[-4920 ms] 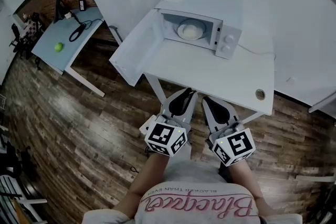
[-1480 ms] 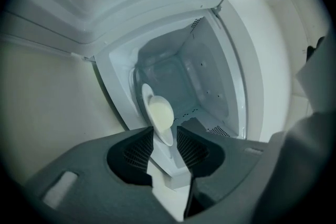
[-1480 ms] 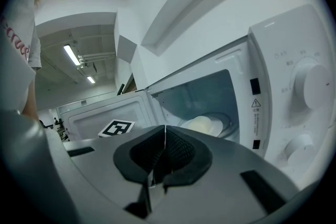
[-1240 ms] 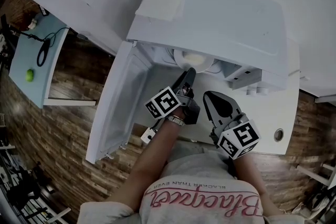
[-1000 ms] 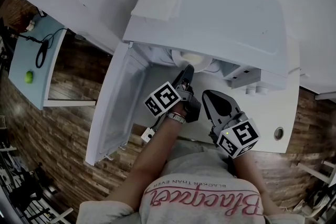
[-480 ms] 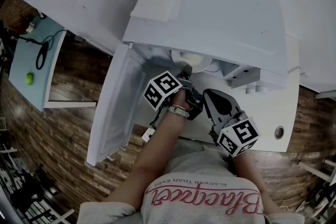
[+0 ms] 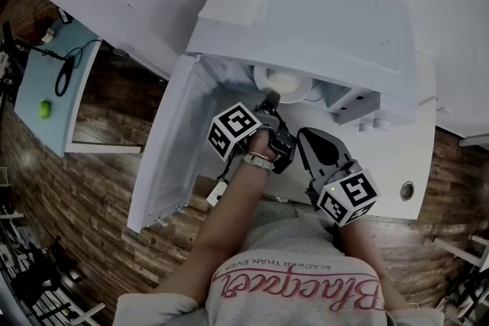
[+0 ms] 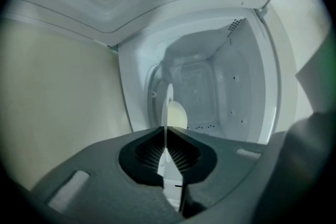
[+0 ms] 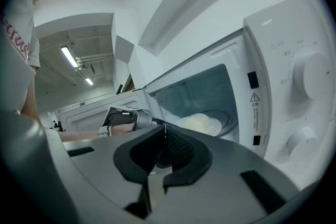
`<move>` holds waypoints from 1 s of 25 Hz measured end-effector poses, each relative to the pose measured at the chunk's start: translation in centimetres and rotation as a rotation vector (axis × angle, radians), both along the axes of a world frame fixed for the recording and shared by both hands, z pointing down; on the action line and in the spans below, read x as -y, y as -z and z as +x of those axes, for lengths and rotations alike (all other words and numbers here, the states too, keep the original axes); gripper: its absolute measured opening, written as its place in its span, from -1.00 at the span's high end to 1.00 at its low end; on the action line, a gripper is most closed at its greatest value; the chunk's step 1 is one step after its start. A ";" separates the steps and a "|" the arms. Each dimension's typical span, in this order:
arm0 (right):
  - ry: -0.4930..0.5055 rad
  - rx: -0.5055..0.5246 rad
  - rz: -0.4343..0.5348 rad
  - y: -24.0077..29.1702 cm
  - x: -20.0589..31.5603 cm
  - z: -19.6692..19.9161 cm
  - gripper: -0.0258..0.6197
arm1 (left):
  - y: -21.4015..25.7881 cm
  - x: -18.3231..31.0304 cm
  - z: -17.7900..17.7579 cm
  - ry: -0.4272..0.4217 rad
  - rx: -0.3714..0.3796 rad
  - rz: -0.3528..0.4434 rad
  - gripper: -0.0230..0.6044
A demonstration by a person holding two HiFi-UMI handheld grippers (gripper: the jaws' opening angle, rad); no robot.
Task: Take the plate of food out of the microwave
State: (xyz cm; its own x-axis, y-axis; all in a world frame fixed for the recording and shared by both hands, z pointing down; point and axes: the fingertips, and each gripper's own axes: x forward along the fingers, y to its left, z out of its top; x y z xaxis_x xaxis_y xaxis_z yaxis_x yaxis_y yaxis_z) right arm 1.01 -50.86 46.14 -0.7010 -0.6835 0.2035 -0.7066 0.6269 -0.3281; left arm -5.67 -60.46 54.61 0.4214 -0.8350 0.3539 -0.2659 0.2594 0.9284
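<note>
The white microwave (image 7: pixel 321 19) stands with its door (image 7: pixel 172 141) swung open to the left. Inside lies a white plate (image 7: pixel 281 82) with a pale mound of food (image 8: pixel 177 114). My left gripper (image 7: pixel 269 104) reaches into the cavity. Its jaws have just been closing and now pinch the plate's near rim (image 8: pixel 168 107), which shows edge-on in the left gripper view because the gripper is rolled. My right gripper (image 7: pixel 309 135) hovers outside the opening, shut with nothing in it. In the right gripper view the plate (image 9: pixel 202 123) shows on the turntable, with the left gripper (image 9: pixel 126 119) beside it.
The control panel with two dials (image 9: pixel 310 76) is right of the cavity. A white pad (image 7: pixel 235 0) lies on the microwave's top. The white table (image 7: pixel 407 191) has a cable hole at its right. A pale blue desk with a green ball (image 7: pixel 44 109) stands far left.
The left gripper has rolled at the mouth of the cavity and its jaws have closed onto the plate's rim. The right gripper has stayed where it was.
</note>
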 end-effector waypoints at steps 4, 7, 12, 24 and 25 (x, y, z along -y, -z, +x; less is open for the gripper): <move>-0.013 0.003 0.010 0.2 -0.5 0.1 0.88 | 0.0 -0.7 0.1 0.004 -0.031 0.020 0.86; -0.023 0.002 0.013 0.3 -1.0 0.2 0.88 | -0.1 -1.4 0.1 0.006 -0.053 0.030 0.86; -0.052 0.001 0.021 0.4 -1.9 0.4 0.88 | 0.2 -2.5 0.2 -0.002 -0.076 0.052 0.86; -0.106 0.004 0.059 1.0 -4.5 0.3 0.88 | 2.1 -4.9 -0.3 -0.022 -0.109 0.130 0.86; -0.108 0.005 0.061 1.1 -4.7 0.2 0.88 | 2.3 -5.1 -0.3 -0.022 -0.112 0.135 0.87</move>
